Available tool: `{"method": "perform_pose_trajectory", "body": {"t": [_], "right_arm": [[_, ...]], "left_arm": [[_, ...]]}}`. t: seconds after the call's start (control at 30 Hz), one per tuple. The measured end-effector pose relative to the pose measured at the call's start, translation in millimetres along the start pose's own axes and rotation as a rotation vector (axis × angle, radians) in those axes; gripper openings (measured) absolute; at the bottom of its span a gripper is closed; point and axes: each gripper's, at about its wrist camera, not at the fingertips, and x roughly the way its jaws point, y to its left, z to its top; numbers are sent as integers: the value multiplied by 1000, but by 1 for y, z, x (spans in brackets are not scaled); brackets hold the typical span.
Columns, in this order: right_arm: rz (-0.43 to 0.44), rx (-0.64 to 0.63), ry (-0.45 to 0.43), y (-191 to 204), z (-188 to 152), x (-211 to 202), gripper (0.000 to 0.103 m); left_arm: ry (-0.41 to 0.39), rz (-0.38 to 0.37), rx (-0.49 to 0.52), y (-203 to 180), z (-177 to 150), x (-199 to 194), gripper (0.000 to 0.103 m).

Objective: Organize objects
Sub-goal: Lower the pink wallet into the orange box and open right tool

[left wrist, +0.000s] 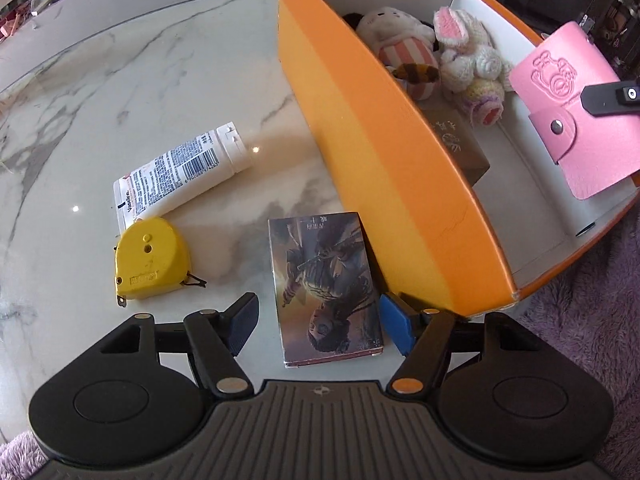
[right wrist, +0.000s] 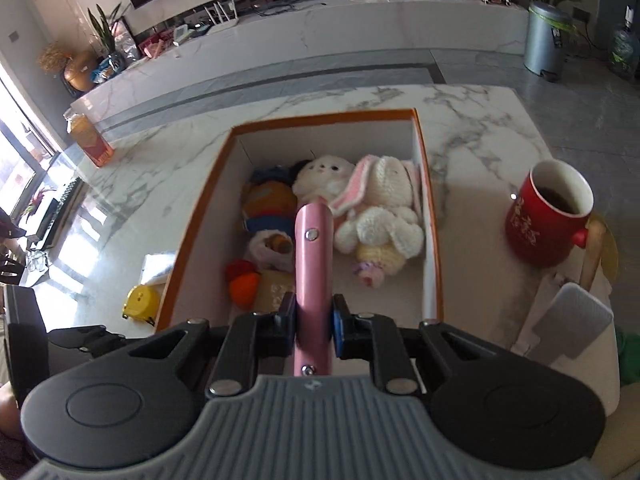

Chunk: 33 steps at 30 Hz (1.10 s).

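Left wrist view: left gripper [left wrist: 320, 326] released, jaws spread wide on either side of a card box [left wrist: 326, 286] with a printed figure, lying flat on the marble table [left wrist: 120, 80] at lower centre. Pads not pressing on it; black finger [left wrist: 242, 324] sits clear to its left, blue pad [left wrist: 396, 328] just beside its right edge. Yellow tape measure [left wrist: 150, 254] left of centre, touching the end of a white lotion tube [left wrist: 180, 174] that lies diagonally above it. Orange box [left wrist: 380, 160] fills the right of the frame, open top, white inside. In it: plush toys [left wrist: 404, 40] at the far end, a crocheted bunny [left wrist: 470, 60] beside them, a brown packet [left wrist: 464, 140] against the near wall.

Pink card holder [left wrist: 576, 120] hangs over the box at right edge, snap button visible, pinched by a dark finger from the right.

Right wrist view: right gripper [right wrist: 312, 330] clenched on the pink card holder [right wrist: 314, 272], held edge-on, upright between the pads, above the orange box [right wrist: 192, 232] interior. Red mug [right wrist: 544, 216] with dark liquid on the table at right. Orange bottle [right wrist: 90, 140] at upper left.
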Motion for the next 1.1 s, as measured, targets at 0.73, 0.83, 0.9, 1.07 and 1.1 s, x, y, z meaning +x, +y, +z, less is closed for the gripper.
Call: {"method": "perform_pose_trajectory", "body": {"t": [0.73,0.83,0.9,1.07,1.1], "right_arm": [[-4,65,219,-10,6,92,20],[-61,-24,205,-1,9,85,24],[-92,-87,203,4,11,80,24],[-127,-226,267,11,18,84,24],[-134,-254,279,12,18,87,24]], "left_arm": [[15,18,15,16,10,1,76],[4,4,9,20,13,0,76],[1,-10,0,22,15,0,76],[6,-21,-13,26,16,4,76],[4,-21,-15,27,16,5,76]]}}
